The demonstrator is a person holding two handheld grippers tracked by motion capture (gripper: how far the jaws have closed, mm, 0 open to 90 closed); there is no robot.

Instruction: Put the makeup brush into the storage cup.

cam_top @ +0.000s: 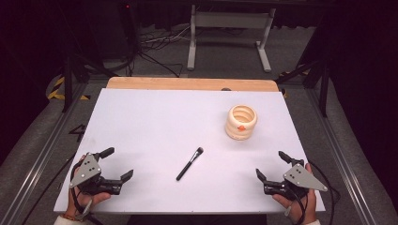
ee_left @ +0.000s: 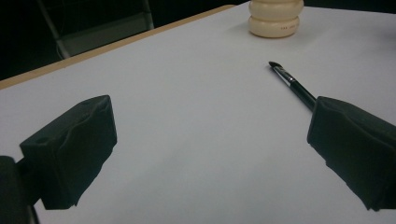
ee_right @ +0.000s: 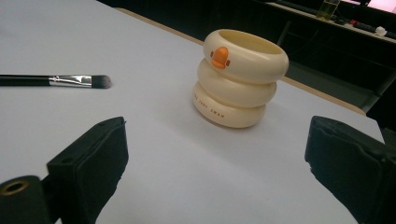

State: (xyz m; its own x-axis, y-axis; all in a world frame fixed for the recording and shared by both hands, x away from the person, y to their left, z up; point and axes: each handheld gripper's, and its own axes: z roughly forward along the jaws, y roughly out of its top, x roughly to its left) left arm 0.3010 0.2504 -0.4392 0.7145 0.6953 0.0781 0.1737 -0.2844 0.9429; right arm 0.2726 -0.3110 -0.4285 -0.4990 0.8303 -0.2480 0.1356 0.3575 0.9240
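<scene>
Makeup brush [cam_top: 189, 163] lies mid-frame on white surface [cam_top: 150, 122]; cream ringed duck-face holder [cam_top: 241, 122] upright, upper right; left gripper [cam_top: 118, 165] & right gripper [cam_top: 270, 165] at bottom corners, jaws wide apart, both empty.

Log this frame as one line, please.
left claw open, empty | right claw open, empty | black makeup brush lying mid-table | cream ringed duck-beak cup upright, far right

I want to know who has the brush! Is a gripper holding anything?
No. The left gripper and right gripper are open; the brush lies untouched on the table.
</scene>
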